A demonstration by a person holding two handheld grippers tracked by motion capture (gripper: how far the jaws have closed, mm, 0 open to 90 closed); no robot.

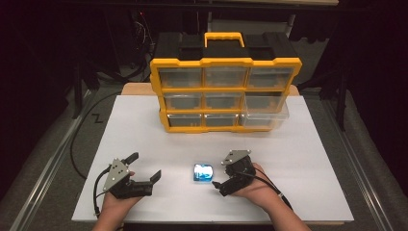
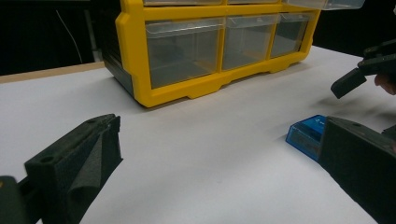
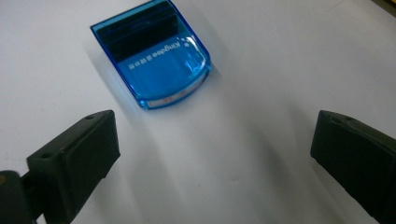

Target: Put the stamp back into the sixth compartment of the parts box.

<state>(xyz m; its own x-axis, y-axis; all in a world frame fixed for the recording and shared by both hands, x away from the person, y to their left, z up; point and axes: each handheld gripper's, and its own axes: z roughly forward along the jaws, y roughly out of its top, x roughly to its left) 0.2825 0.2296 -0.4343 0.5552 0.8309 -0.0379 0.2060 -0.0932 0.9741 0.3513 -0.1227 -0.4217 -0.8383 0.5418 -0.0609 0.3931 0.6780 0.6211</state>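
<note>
Right gripper [image 1: 222, 178], jaws spread wide and holding nothing, points at a blue case [image 1: 203, 172] lying flat on the white table [image 1: 308, 163], near its front edge and between the two hands. Left gripper [image 1: 144, 167] rests to the left, equally open and empty, its jaws aimed toward the case. Risk, by the look of it: the case is a smooth, glossy, translucent plastic shell with rounded corners, low against a slick tabletop, so padded jaws closing unevenly could skate it sideways or pinch only an edge and let it pop free. A matte black foam-like pad [image 3: 74, 156] lines each jaw. Farther back stands a yellow organizer [image 1: 225, 91] with clear plastic drawers, its lower-right drawer [image 1: 266, 111] pulled out toward the table's near side.
</note>
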